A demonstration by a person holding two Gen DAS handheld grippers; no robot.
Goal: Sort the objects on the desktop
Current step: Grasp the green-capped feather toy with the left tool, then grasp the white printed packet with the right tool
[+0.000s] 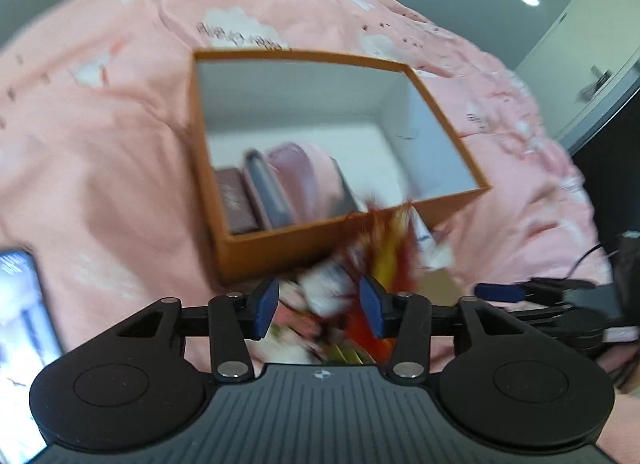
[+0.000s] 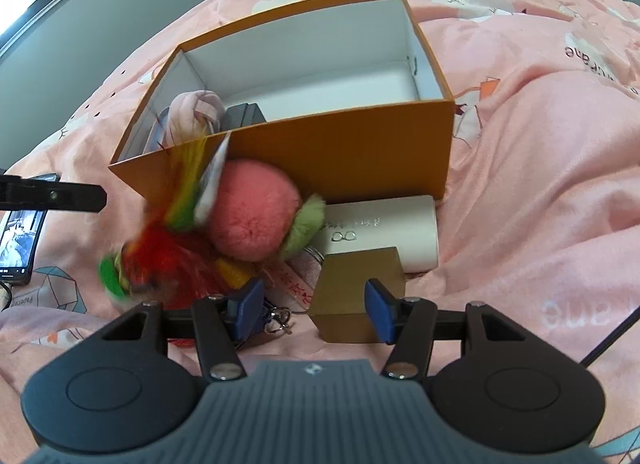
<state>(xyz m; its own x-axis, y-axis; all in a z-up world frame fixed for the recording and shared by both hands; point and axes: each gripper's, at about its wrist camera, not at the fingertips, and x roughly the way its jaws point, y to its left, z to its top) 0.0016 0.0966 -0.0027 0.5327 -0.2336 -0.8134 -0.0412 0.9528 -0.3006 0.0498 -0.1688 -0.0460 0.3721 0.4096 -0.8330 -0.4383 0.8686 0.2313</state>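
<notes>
An orange box with white inner walls stands open on the pink bedspread; a maroon case, a grey case and pink cloth lie inside. In front of it sits a pile: a blurred red, yellow and green feather toy, a pink pompom, a white glasses case and a gold cube box. My left gripper hovers open over the feather toy without pressing on it. My right gripper is open around the gold cube, with a gap at its left pad.
A lit phone lies on the bedspread at the left, and also shows at the left edge of the left wrist view as the phone. A keyring lies beside the cube. A cable crosses the right.
</notes>
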